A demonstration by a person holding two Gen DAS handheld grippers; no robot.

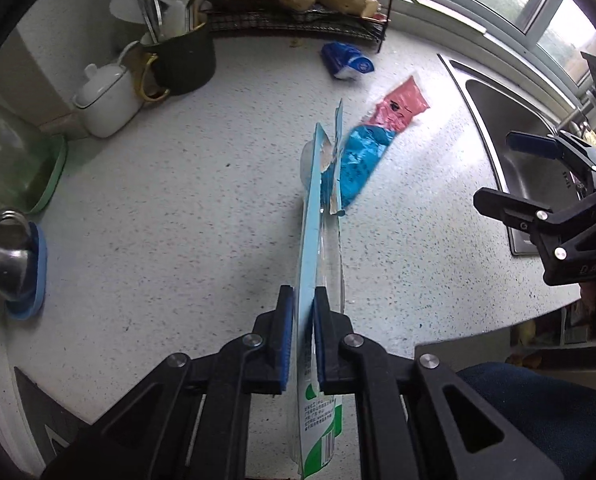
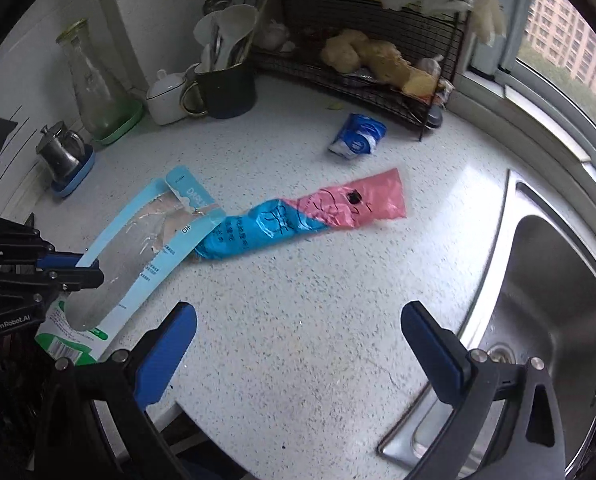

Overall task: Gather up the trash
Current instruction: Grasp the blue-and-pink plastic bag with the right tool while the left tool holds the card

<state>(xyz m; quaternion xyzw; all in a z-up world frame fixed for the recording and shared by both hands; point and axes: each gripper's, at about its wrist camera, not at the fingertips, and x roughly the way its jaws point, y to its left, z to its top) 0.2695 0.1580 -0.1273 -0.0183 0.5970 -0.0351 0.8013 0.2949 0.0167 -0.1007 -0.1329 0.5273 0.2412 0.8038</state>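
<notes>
so rn the left tool (image 1: 302,334) is clenched on the torn light-blue card package (image 1: 313,216), pinching it edge-on w/ the long card sticking straight out ahead of the pads and the green printed end hanging back below them. in the right wrist view the same package (image 2: 137,248) shows off to the left of the right tool (image 2: 298,344), lifted at the held end, far end down near the bench (image 2: 298,280). right tool is spread wide w/ nothing in it, hovering over bare bench w/ the sink (image 2: 558,300) on its right side. next bit of trash imo is the blue-and-pink plastic bag (image 2: 310,216): lies flat ahead of the right tool and a bit left, long axis running diagonal, blue end near-left almost touching the tip of the card, pink end far-right. the right tool is the free one, so i'd guess it takes the bag, prob coming in across the narrow width rather than along it. thin film flat on the bench tho, pads could just slide over it. further out past the bag there's a small blue-white wrapper (image 2: 358,136) just in front of the wire rack (image 2: 358,60), well apart from both tools. not seeing any bin in either view, so no clue where it all goes.
</notes>
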